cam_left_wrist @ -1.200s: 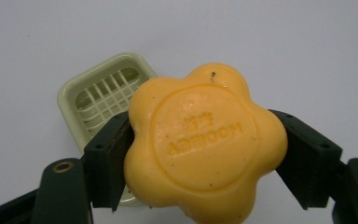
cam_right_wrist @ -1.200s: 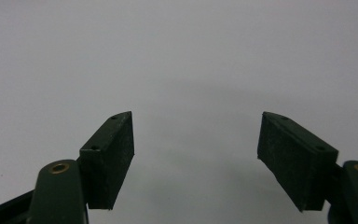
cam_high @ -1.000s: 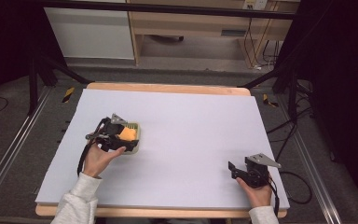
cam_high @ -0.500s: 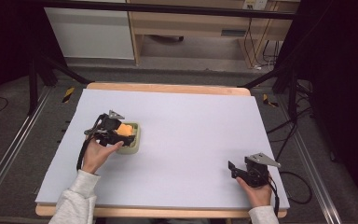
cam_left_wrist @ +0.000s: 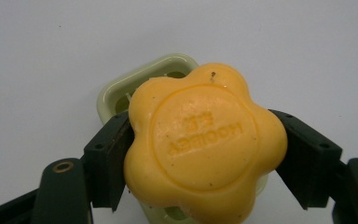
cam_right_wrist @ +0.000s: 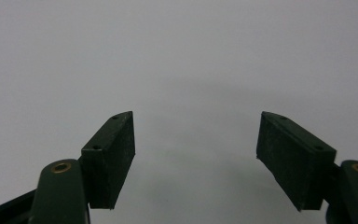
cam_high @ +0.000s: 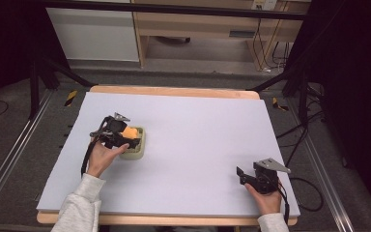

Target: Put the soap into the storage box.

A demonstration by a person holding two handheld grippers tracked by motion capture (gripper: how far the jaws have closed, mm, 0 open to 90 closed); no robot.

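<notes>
Soap (cam_left_wrist: 205,144) sits between the left gripper (cam_left_wrist: 200,154) jaws, both pads touching its sides. Soap dish (cam_left_wrist: 121,93) lies directly beneath and beyond it (partly covered). Right gripper (cam_right_wrist: 196,140), well apart at the table (cam_high: 198,125) near edge, has bare surface between its jaws.

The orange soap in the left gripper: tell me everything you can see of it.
The orange soap is a flower-shaped bar with rounded lobes, a raised ring on its face and embossed lettering inside, seen upside down. It looks waxy and smooth, with a few dark specks. The left tool clamps it on two opposite sides, face toward the camera. It sits over the pale green soap dish, on the left part of the table; whether it touches the dish is unclear.
</notes>
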